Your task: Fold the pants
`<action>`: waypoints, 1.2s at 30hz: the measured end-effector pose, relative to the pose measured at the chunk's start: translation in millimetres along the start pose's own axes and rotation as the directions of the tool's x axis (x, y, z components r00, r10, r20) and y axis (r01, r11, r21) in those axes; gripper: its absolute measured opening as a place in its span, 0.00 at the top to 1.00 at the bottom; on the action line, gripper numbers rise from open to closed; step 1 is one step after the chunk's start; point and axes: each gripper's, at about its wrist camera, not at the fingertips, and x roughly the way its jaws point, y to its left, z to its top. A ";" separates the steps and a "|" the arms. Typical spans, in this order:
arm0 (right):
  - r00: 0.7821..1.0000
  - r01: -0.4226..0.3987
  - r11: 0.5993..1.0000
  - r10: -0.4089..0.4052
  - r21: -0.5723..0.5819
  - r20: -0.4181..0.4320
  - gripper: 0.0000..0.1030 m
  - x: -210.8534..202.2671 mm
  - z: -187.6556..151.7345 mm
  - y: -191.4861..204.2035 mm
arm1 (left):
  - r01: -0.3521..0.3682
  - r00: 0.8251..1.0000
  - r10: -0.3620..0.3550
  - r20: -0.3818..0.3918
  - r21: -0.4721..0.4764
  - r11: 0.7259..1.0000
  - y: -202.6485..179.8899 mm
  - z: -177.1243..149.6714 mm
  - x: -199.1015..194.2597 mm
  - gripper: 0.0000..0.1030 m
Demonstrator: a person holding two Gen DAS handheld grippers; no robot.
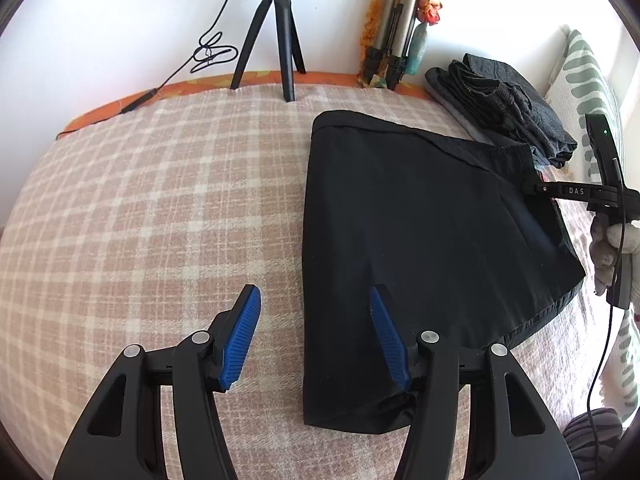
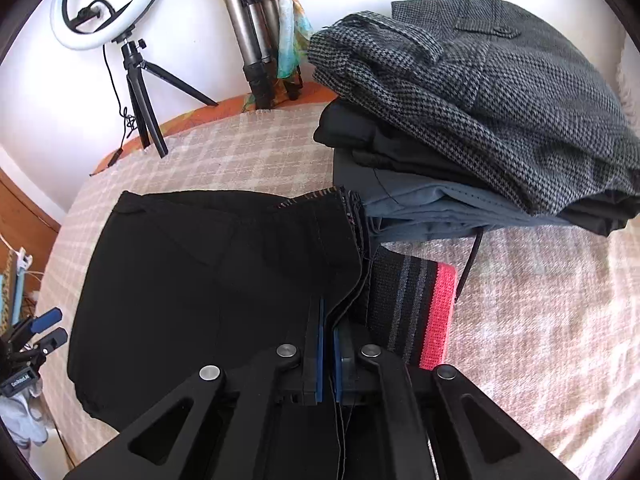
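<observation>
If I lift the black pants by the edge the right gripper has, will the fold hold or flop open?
Likely floppy: the black pants lie thin and limp on the plaid blanket. The right gripper pinches one edge only, so the layers probably sag apart. The left gripper is open, holding nothing.

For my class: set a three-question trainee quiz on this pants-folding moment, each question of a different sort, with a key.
1. True or false: the left gripper has its jaws open.
2. Multiple choice: the right gripper is clamped on A) the black pants, B) the ring light, C) the tripod.
3. Fill in: the houndstooth garment lies on ___ of the clothes stack.

Key: 1 true; 2 A; 3 top.
</observation>
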 end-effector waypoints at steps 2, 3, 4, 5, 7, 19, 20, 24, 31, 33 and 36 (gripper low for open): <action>1.000 0.015 1.000 -0.015 0.000 -0.001 0.99 0.6 -0.5 1.1 | -0.006 1.000 0.006 -0.009 0.006 1.000 -1.4 -6.3 6.8 0.46; 1.000 0.022 1.000 -0.022 0.002 0.000 1.00 0.1 -0.8 0.8 | -0.011 1.000 0.012 -0.017 0.017 1.000 -3.0 -9.2 10.4 0.46; 0.999 0.035 0.999 -0.035 -0.001 -0.001 1.00 -0.4 -1.1 0.9 | -0.018 0.999 0.019 -0.027 0.029 0.999 -5.4 -11.8 14.6 0.46; 0.999 0.050 0.999 -0.050 -0.009 -0.003 0.95 -0.8 -0.9 2.4 | -0.028 0.999 0.029 -0.030 0.039 0.999 -7.0 -14.2 18.0 0.46; 0.997 0.071 0.997 -0.071 -0.011 -0.005 0.89 -4.2 -0.7 4.3 | -0.037 0.999 0.038 -0.028 0.048 0.998 -11.2 -15.6 21.5 0.46; 0.991 0.063 0.994 -0.052 -0.088 0.127 0.51 -63.6 12.0 66.5 | -0.003 1.000 0.004 -0.004 0.023 1.000 -6.2 -23.5 21.6 0.46; 0.991 0.048 0.994 -0.035 -0.097 0.126 0.51 -63.4 14.3 74.7 | 0.001 1.000 -0.001 -0.003 0.024 1.000 -6.8 -24.1 21.6 0.46; 0.994 -0.006 0.992 0.019 -0.123 0.107 0.50 -51.4 23.7 107.3 | 0.017 1.000 -0.017 0.004 0.024 1.000 -6.6 -26.0 20.1 0.46; 0.996 -0.050 0.985 0.062 -0.164 0.067 0.48 -26.5 37.4 152.7 | 0.059 0.998 -0.059 0.010 0.015 0.998 -7.4 -27.6 16.9 0.46; 0.996 -0.062 0.983 0.072 -0.173 0.052 0.48 -19.8 38.4 163.7 | 0.074 0.997 -0.074 0.014 0.010 0.997 -7.0 -29.2 15.0 0.46; 0.995 -0.087 0.979 0.093 -0.186 0.023 0.48 -7.9 40.9 180.0 | 0.112 0.994 -0.111 0.016 -0.018 0.994 -4.1 -31.0 12.2 0.46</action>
